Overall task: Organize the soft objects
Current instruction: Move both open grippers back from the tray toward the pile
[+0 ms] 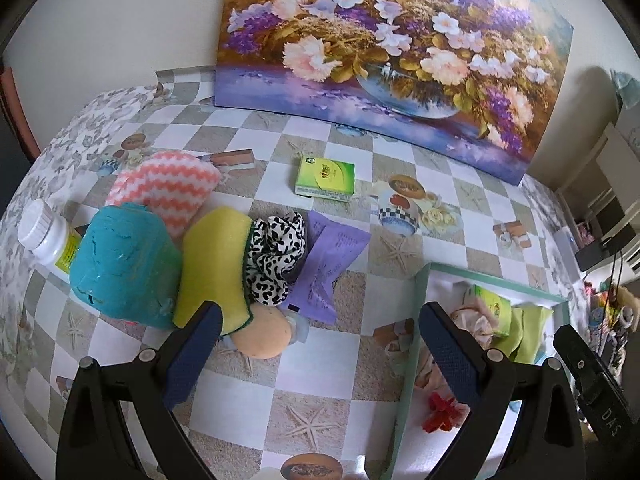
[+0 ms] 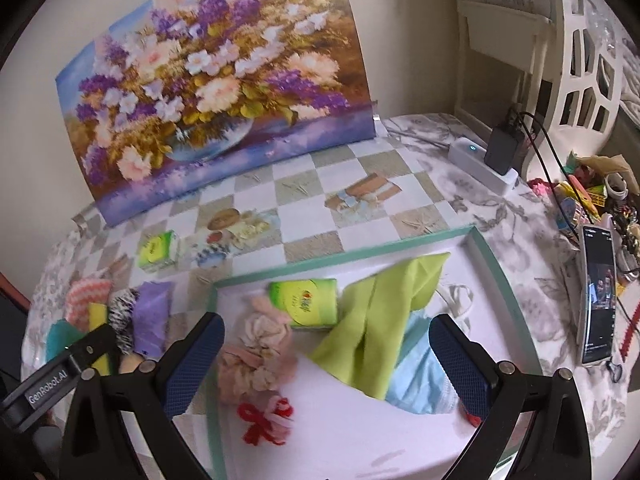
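Note:
A pile of soft things lies on the table at the left: a teal sponge, a yellow sponge, a pink zigzag cloth, a black-and-white scrunchie, a purple packet and a peach puff. My left gripper is open and empty, just in front of the pile. The green-rimmed tray holds a lime cloth, a green tissue pack, a pink scrunchie, a red yarn bow and a blue mask. My right gripper is open and empty above the tray.
A second green tissue pack lies on the checkered tablecloth behind the pile. A white bottle lies at the far left. A flower painting leans on the wall. A phone, power strip and clutter sit at the right.

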Demonstrator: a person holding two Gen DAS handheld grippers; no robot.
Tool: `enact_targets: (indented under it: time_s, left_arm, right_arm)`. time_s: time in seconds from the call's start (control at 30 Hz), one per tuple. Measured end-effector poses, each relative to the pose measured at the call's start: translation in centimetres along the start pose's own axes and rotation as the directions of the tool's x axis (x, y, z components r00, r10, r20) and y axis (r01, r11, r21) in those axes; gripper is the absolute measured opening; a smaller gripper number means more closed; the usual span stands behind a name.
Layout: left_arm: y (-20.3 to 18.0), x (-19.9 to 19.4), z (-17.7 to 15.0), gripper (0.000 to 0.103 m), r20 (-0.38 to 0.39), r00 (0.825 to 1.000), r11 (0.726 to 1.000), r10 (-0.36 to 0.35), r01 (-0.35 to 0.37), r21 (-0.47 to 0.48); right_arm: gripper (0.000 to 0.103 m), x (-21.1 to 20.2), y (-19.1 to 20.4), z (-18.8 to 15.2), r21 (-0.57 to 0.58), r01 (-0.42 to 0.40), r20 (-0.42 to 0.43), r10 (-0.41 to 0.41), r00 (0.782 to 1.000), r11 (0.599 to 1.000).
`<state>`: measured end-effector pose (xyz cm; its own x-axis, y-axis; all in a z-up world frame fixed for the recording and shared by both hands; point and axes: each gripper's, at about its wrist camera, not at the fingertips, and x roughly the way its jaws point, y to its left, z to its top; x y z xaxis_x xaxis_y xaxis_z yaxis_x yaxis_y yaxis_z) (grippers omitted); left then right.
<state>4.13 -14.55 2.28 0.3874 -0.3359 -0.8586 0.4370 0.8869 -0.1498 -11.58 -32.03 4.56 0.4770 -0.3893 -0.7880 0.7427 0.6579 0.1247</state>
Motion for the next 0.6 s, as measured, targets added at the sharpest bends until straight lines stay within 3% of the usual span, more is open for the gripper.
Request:
enact_targets:
  time_s: [0.2,0.4,0.6]
  left_arm:
    - [1.0,-1.7,0.6,0.099,0.040,0.999,1.000,0.019,-0.019,0.006]
    - [3.1,-3.2,1.5,0.099,0.062,0.998,1.000,0.020,-0.020,0.002]
    - [7.0,-3.5,2.2,0.099,0.030,0.999,0.999,0.014,-0.012,-0.049]
  right_arm:
    - [0.103,-1.5,1.4,0.6,-0.012,-0.015,0.066,0.016,0.998,1.000]
    - [0.103,-1.5,4.2,0.8,-0.049,-0.111,0.050,0.114,0.992,0.993]
    - [0.103,-1.0,7.8,0.3,-0.134,-0.195,0.007,0.197,0.980,0.972]
